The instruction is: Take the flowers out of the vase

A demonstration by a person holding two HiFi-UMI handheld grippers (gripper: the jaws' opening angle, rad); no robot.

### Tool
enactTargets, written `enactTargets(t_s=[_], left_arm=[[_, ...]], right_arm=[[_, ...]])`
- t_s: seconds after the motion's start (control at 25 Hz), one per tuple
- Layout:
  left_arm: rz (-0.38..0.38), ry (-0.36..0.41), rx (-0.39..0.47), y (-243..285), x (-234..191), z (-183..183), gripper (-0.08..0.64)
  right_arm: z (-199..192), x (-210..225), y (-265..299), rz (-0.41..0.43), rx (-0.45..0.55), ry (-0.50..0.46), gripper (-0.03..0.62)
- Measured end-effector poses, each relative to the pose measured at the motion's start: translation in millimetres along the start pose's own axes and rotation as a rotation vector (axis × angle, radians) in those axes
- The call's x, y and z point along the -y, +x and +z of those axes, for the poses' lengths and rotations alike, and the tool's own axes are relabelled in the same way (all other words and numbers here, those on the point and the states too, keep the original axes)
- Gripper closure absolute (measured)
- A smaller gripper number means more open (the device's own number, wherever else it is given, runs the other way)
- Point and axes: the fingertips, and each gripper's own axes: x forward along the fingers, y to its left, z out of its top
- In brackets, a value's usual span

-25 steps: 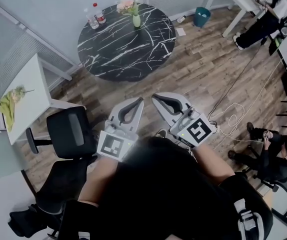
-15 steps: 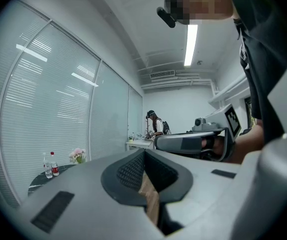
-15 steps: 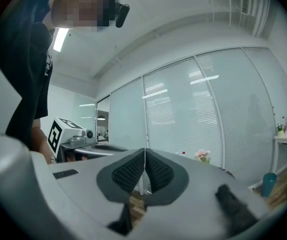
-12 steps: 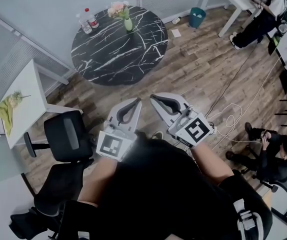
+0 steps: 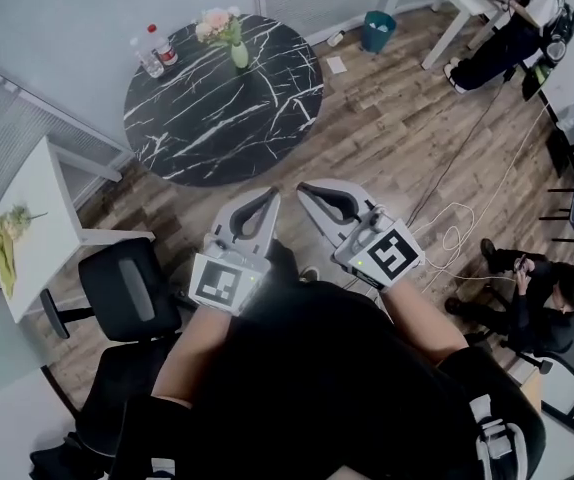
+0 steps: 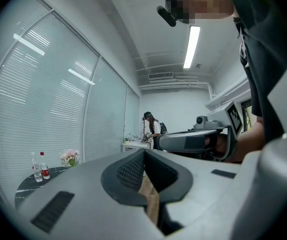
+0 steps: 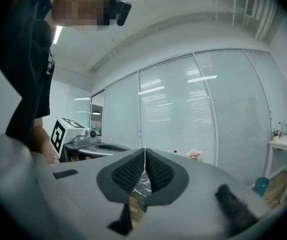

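Nothing of the task is done yet: the flowers (image 5: 214, 23) stand in their vase (image 5: 239, 55) at the far edge of the round bench (image 5: 227, 118), well apart from the left gripper (image 5: 263, 200) and right gripper (image 5: 309, 190), both pressed together and empty, so the approach, the grasp and the lift-out all remain.

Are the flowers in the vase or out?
In: pink flowers stand upright in the pale green vase on the round black marble table.

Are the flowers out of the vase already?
No, the pink flowers stand in the green vase on the round black marble table.
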Motion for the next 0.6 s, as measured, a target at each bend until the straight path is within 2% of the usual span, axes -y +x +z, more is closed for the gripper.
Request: enactTargets(t_s=[0.4,0.6], left_arm=[[-0.025,-0.015,0.010,45.7,-88.7,5.8,0.549],[-0.020,-0.028,0.011,59.6,-136.0,7.3,0.549]], right_arm=[[1.1,54.8,80.8,-0.007,-0.039,-0.005,0.572],[-3.0,74.1,125.0,-0.006,-0.076,-0.051,0.572]])
